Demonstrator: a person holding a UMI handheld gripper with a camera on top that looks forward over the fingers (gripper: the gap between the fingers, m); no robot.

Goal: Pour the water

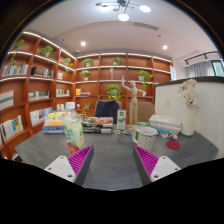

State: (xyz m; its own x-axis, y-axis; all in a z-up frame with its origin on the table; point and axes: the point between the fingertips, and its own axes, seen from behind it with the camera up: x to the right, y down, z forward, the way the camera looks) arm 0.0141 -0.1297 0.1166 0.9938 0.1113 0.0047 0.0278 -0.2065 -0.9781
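My gripper's (pixel 112 160) fingers run out of sight below, so I see only their forward ends. The titles on the books (pixel 40 72) along the shelves are too small to read. I cannot tell what the clear container (pixel 74 131) on the table (pixel 110 168) holds. The clutter (pixel 98 126) behind it blurs together. The small red thing (pixel 173 144) by the white vase (pixel 187 119) I cannot name.

We have 1 view, riding on the gripper (pixel 111 160) and looking forward along its 2 fingers, level over a grey table (pixel 112 156). It sits low and close to the tabletop, facing bookshelves (pixel 40 85) on the far walls and ceiling lights (pixel 123 15).
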